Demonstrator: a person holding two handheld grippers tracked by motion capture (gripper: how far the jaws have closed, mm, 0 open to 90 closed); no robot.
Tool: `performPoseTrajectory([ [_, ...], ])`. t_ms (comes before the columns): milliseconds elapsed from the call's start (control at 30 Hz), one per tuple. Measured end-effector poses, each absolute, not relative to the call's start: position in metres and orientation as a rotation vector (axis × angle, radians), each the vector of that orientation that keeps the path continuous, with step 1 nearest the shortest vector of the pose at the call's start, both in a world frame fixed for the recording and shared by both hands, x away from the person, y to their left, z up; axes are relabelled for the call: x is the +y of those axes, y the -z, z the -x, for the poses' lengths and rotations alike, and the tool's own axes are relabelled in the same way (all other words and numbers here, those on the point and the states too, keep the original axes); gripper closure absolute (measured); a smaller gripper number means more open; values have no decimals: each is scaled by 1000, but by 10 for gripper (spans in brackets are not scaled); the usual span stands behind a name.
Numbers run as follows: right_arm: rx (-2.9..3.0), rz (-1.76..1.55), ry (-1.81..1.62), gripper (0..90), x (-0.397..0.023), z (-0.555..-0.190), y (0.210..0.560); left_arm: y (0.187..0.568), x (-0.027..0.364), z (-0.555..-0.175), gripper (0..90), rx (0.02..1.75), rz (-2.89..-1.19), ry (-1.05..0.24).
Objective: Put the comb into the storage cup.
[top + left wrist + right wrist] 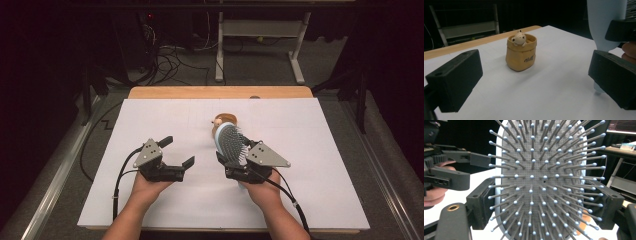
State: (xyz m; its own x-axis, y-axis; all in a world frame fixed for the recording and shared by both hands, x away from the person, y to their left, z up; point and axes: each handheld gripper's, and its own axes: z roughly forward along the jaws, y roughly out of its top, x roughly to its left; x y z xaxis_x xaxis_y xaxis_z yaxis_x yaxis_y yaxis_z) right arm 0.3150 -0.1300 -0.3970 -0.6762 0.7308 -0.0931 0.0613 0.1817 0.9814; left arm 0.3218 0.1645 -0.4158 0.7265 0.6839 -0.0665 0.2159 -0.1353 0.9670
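Near the middle of the white desk (150, 210), right tongs (234, 162) clamped on a pale blue paddle hairbrush (231, 142), one jaw on each edge of the head, which is why the brush stands off the sheet instead of lying on it

- Brush: lifted clear of the desk, just this side of the pot, bristle face turned to the right gripper view; oval plastic frame, grey perforated cushion, stiff grey pins with pale ball tips (532, 176)
- Grip across the rigid rim looks chosen to spare the pins; judged secure
- Pot (521, 52): tan, sack-shaped, glossy like glazed ceramic, small cream bear peeking over the rim, script lettering on the front; upright, just beyond the brush head
- Left tongs (177, 150): apart, holding nothing, to the left of the brush, aimed toward the pot
- Desk covered in matt white sheet, bare wood strip (220, 92) behind the pot
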Motion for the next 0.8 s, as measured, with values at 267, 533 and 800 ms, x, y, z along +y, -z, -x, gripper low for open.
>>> performPoseTrajectory([
  [267,1891,-740,-1531,204,-133,-316,396,405,156,-318,0,729,-1693,-474],
  [533,1896,-719,-1519,203,-131,-317,398,400,152,-318,0,734,-1692,-462],
  [800,1894,-713,-1511,203,-129,-317,399,394,146,-317,0,716,-1692,-454],
])
